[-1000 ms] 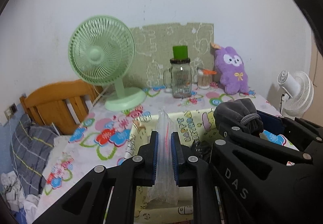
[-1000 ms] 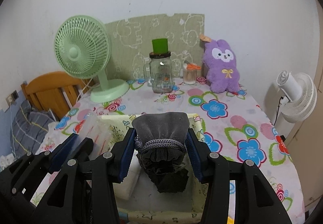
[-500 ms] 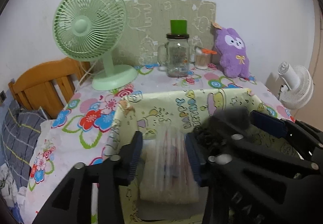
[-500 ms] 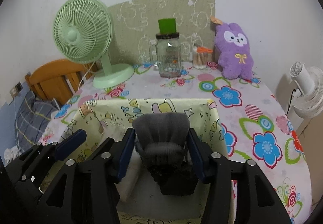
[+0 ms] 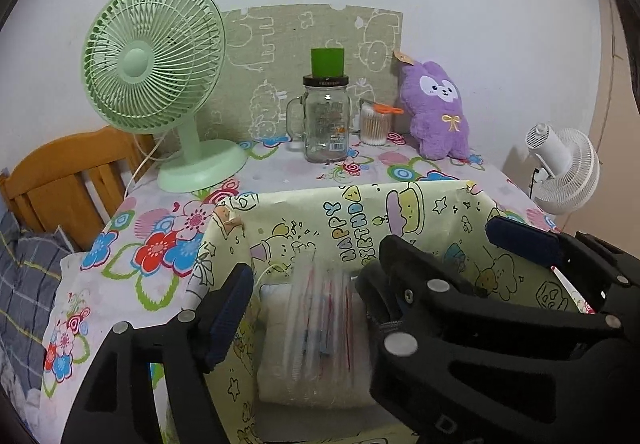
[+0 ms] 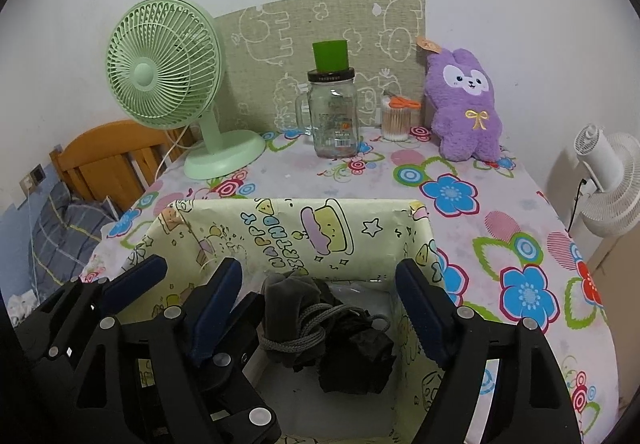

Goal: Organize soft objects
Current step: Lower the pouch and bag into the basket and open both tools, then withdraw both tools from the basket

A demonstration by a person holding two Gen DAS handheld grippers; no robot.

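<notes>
On box wall [image 6: 360,244]: "HAPPY BIRTHDAY"

Yellow cartoon-print box [image 6: 340,232] at the front of the floral-clothed desk [image 6: 500,211], holding a clear plastic bag [image 5: 320,328] left of a grey drawstring pouch [image 6: 296,316]. Behind: green fan [image 6: 168,71] left, glass jar [image 6: 334,115] centre, purple plush rabbit [image 6: 466,107] right.

Both hand-held grippers crowd the open top of the paper-lined box [image 6: 304,232], side by side, leaving little room between them. Its floor is taken by a clear bag [image 5: 320,320] on the left and a grey pouch [image 6: 296,308] on the right. The far worktop [image 6: 472,240] carries a green fan [image 6: 168,63], jar [image 6: 334,115] and purple plush [image 6: 466,103]; the right strip lies open.
</notes>
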